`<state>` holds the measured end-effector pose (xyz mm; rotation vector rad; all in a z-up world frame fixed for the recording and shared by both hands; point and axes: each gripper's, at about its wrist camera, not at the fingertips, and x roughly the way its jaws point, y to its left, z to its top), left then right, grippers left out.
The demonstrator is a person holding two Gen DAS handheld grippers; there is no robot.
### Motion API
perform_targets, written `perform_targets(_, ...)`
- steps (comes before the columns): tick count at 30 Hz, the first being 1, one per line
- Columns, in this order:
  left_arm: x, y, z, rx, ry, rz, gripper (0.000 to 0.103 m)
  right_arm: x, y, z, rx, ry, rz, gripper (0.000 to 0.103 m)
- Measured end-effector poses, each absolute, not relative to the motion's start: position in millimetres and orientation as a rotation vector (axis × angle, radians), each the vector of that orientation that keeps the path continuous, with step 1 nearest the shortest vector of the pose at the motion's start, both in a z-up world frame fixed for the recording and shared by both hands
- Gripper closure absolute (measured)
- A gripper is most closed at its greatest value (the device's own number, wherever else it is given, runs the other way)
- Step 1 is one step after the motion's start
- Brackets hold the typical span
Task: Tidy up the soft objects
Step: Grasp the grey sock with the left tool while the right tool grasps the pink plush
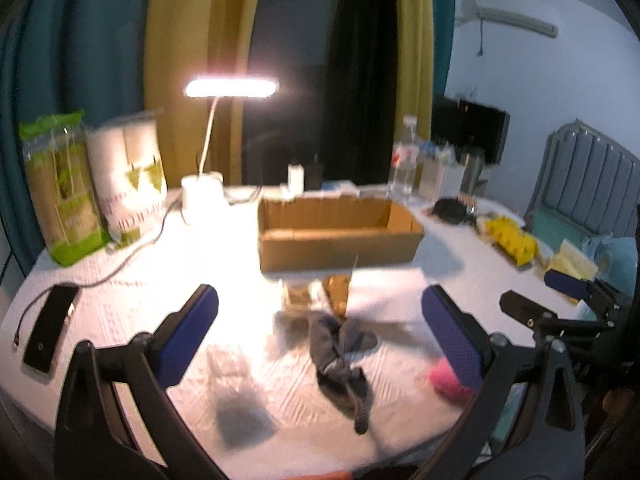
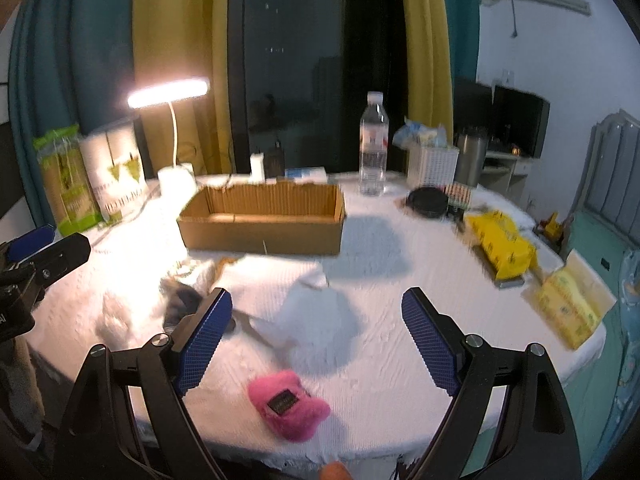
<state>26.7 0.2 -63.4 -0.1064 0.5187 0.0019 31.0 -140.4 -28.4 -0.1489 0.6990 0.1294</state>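
Note:
A grey sock [image 1: 340,356] lies crumpled on the white tablecloth, between and a little ahead of my open left gripper [image 1: 320,336]. A pink plush piece [image 2: 286,402] lies near the table's front edge, just below my open right gripper [image 2: 318,340]; it also shows in the left wrist view [image 1: 448,378] behind the right finger. An open, empty-looking cardboard box [image 1: 340,232] [image 2: 262,220] stands in the middle of the table. The grey sock [image 2: 182,304] is partly hidden by my right gripper's left finger. Both grippers hold nothing.
A lit desk lamp [image 1: 202,196], paper-roll packs [image 1: 126,176], a phone on a cable [image 1: 48,332], a water bottle [image 2: 374,148], a white basket [image 2: 432,164], a black round thing [image 2: 428,200] and yellow packs [image 2: 504,244] ring the table. A clear wrapper [image 1: 226,364] lies at front.

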Motion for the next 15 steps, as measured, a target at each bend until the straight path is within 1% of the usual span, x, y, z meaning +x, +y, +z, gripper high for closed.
perform_targets(7,49.2,-8.6,-110.0,-0.094,0.657,-0.02,0.001,40.2,-146.6,-67.4,-0.139,0.824,0.143,0.014)
perform_targets(15,67.1,-20.7,-146.4,-0.051,0.76,-0.054,0.002,48.1,-148.1,-103.8,-0.116,0.945,0.187,0.014)
